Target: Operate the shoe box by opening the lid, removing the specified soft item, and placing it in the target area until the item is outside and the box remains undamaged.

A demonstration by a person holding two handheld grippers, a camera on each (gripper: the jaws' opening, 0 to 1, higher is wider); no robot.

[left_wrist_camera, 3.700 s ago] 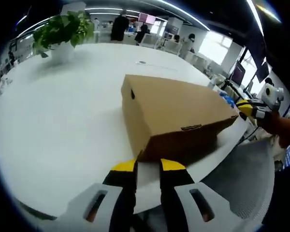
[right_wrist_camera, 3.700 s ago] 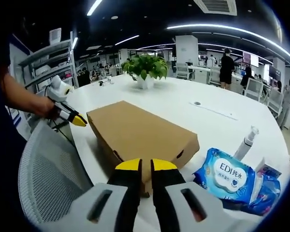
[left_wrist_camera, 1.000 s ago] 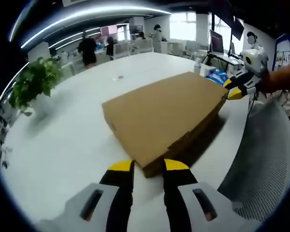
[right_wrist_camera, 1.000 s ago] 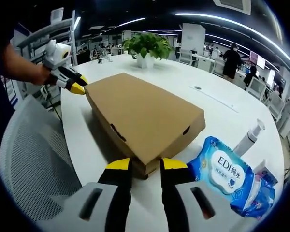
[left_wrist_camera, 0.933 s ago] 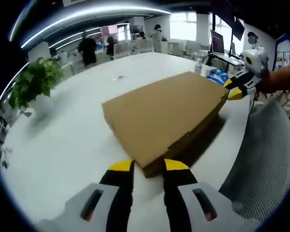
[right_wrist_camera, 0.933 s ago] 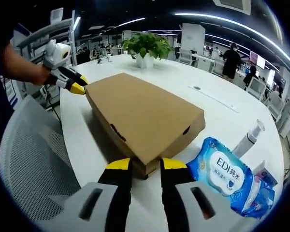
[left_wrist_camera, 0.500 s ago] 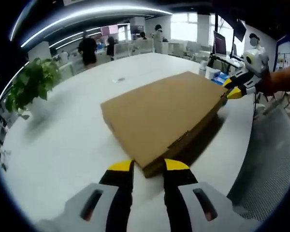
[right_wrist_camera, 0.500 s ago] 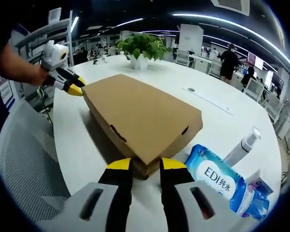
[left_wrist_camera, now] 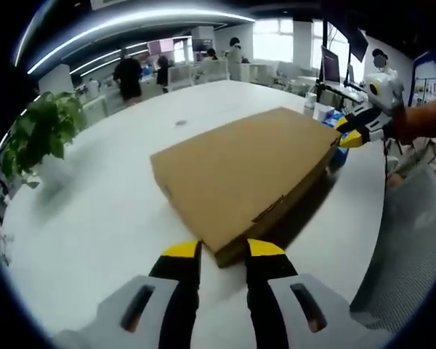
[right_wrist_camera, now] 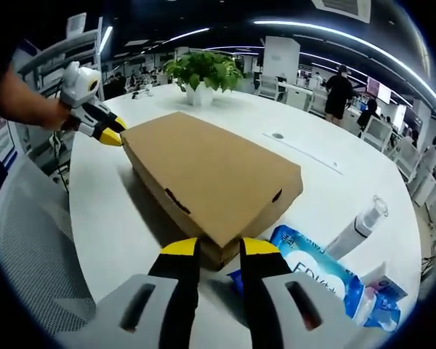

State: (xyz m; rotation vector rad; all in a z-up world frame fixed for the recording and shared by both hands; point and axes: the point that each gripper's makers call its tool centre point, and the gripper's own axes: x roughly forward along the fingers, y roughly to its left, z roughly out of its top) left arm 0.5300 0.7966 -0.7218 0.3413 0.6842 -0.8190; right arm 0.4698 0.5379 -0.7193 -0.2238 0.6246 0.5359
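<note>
Two yellow-tipped fingers of the left gripper rise from the bottom of the left gripper view, parted by a narrow gap, with the near corner of the shoe box sitting between their tips; whether they press on the cardboard I cannot tell. The shoe box is plain brown cardboard, flat and rectangular, its lid closed and lying level, with a small slit-like tab mark on the near long side. It lies on a large white round desk. At the box's far corner the right gripper, held by a hand, has its yellow tips at or touching the corner. A potted plant stands at the left on the desk, and a blue packet peeps out behind the box's far end. A mesh chair is at the lower right.

From the right gripper view, the right gripper likewise shows its fingers slightly apart, straddling the nearest corner of the shoe box; a grasp cannot be confirmed. The lid is shut, its top smooth and unmarked, with small dark finger holes on the side walls. The left gripper meets the box's far left corner. A blue wipes packet lies just beside the box on the right, with a white pump bottle beyond it. The potted plant stands far back on the desk.
</note>
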